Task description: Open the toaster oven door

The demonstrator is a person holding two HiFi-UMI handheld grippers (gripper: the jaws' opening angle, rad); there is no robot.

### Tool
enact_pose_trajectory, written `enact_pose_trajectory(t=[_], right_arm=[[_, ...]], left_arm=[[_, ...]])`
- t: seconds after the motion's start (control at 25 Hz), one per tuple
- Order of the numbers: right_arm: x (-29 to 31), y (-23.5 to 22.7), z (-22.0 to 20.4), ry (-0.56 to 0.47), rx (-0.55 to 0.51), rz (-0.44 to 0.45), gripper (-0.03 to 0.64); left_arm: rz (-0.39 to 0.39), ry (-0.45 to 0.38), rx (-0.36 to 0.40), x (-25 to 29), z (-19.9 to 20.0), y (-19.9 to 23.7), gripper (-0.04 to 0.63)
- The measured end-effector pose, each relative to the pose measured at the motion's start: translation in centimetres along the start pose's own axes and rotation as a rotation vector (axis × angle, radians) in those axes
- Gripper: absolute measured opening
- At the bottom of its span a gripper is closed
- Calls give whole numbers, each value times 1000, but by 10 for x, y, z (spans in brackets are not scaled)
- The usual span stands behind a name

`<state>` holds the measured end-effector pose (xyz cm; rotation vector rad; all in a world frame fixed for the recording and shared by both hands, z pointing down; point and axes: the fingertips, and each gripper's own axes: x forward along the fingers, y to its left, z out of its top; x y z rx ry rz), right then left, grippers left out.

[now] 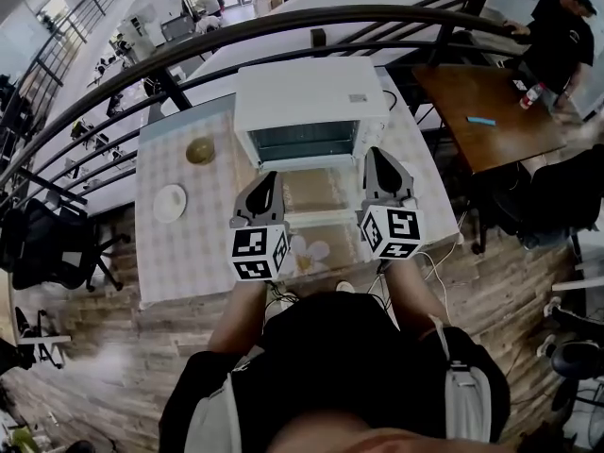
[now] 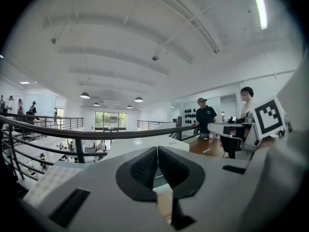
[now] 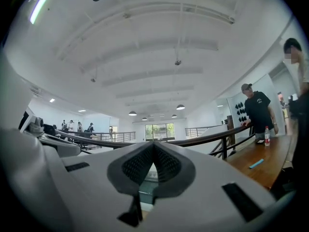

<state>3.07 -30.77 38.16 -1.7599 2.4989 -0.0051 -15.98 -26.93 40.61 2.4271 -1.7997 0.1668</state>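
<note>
The toaster oven [image 1: 307, 97] is white. The bench [image 1: 189, 243] is pale with a fine check. The plate [image 1: 170, 202] is white, the bowl [image 1: 200, 150] olive-yellow, the floor [image 1: 94, 347] brown wood.

hidden: toaster oven [image 2: 137, 146] mostly behind left gripper [image 2: 157, 151] | too small: what's in the bowl [image 1: 199, 150] | unclear: flowery thing [image 1: 313, 251], can't tell what

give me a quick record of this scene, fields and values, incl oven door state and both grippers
toaster oven: white, on the table
oven door: appears folded down, open
left gripper: jaws together, empty, over the door's left side
right gripper: jaws together, empty, over the door's right side
bowl: left of the oven
plate: beside the bowl, nearer the person
</note>
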Motion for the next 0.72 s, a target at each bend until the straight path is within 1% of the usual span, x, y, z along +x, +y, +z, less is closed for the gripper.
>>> enact_pose_trajectory(t=[0.24,0.72], right_arm=[[6,6,1,-4,-4,10,2],[8,17,-5,13,11,33,2]], left_arm=[[32,2,-3,-7,1,10,15],[57,3,-11,-16,0,20,15]])
